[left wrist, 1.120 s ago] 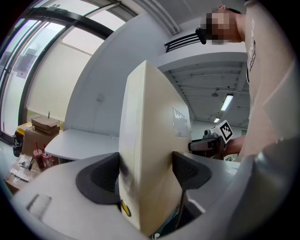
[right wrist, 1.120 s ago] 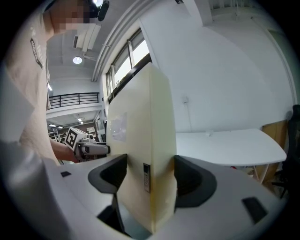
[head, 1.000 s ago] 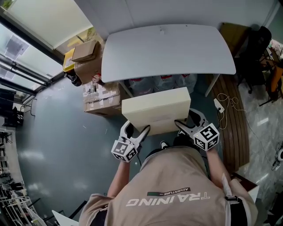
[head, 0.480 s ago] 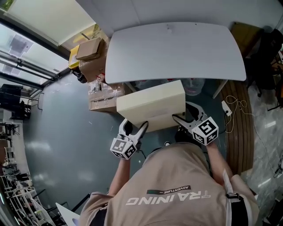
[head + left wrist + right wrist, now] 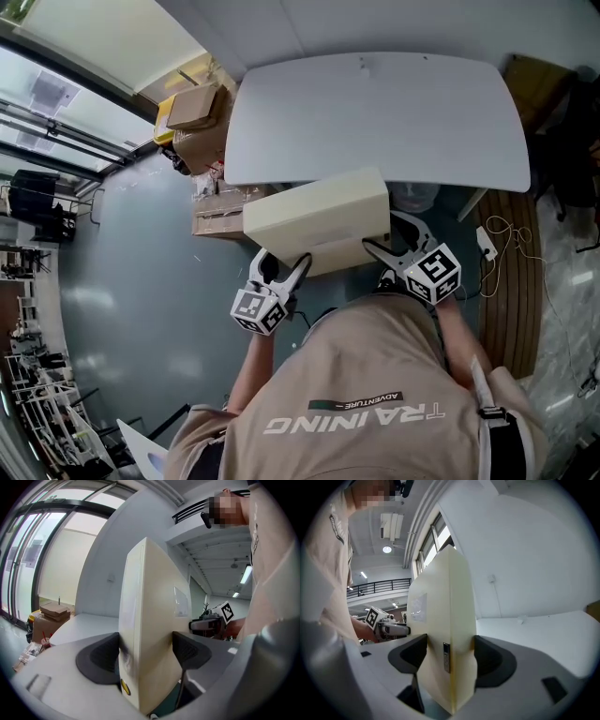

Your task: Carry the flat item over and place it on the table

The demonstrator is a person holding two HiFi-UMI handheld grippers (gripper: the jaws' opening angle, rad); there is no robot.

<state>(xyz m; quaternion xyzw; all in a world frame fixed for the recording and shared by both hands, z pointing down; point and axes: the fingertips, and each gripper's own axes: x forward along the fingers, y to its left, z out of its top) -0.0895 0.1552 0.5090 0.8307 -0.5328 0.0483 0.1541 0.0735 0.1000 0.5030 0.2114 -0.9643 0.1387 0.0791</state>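
Far left, cardboard boxes (image 5: 195, 111) stacked on the grey floor (image 5: 122, 281), beside the table's left end; left gripper (image 5: 284, 266) clamped on the panel's near left corner, both pads pressed flat against its faces in the left gripper view (image 5: 147, 653); panel (image 5: 317, 221) cream, thick, held clear of the floor between the two grippers, level in the head view, seen edge-on in each gripper view (image 5: 150, 597) (image 5: 445, 602); its far edge lies at the near edge of the white table (image 5: 375, 112), whose top is bare; right gripper (image 5: 394, 246) clamped likewise on the near right corner, jaws tight on both faces (image 5: 450, 658); far right, a cable (image 5: 502, 234) coiled on the wooden floor strip.
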